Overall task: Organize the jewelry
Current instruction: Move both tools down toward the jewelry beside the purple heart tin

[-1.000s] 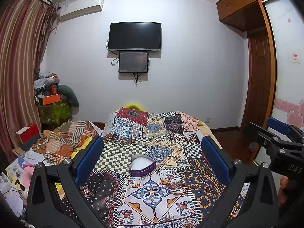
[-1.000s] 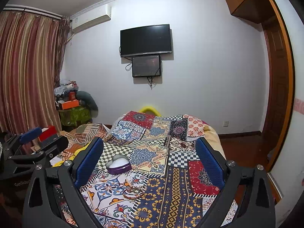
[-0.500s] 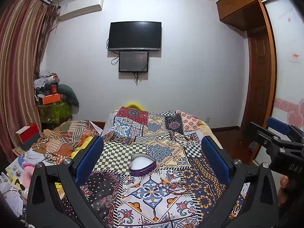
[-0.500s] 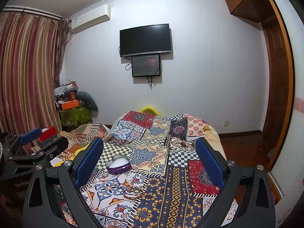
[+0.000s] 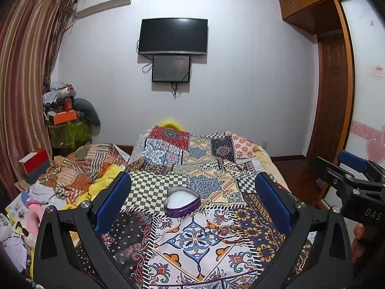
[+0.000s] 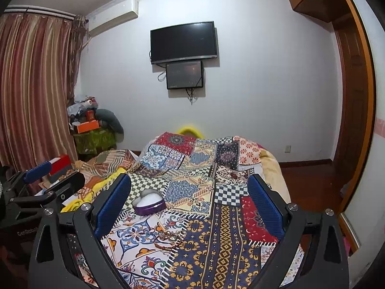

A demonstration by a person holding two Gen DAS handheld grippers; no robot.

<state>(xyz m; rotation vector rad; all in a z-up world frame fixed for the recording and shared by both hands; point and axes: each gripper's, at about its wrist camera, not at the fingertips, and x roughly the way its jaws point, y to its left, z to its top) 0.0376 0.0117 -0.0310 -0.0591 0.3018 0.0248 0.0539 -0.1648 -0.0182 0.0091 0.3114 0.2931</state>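
A purple heart-shaped box (image 5: pixel 182 201) with a white lining stands open on the patchwork bedspread (image 5: pixel 192 159); it also shows in the right wrist view (image 6: pixel 149 202). A small heap of jewelry (image 5: pixel 226 230), bracelets and rings, lies on the cloth just in front of the box, and shows in the right wrist view (image 6: pixel 169 237). My left gripper (image 5: pixel 192 202) is open and empty, held above the bed facing the box. My right gripper (image 6: pixel 189 204) is open and empty, to the right of the box. Each gripper shows at the other view's edge.
A crumpled striped blanket (image 5: pixel 81 168) and clutter lie left of the bed. A cluttered green stand (image 5: pixel 69 130) is in the corner by striped curtains (image 5: pixel 24 84). A TV (image 5: pixel 173 36) hangs on the far wall. A wooden wardrobe (image 5: pixel 334 96) stands right.
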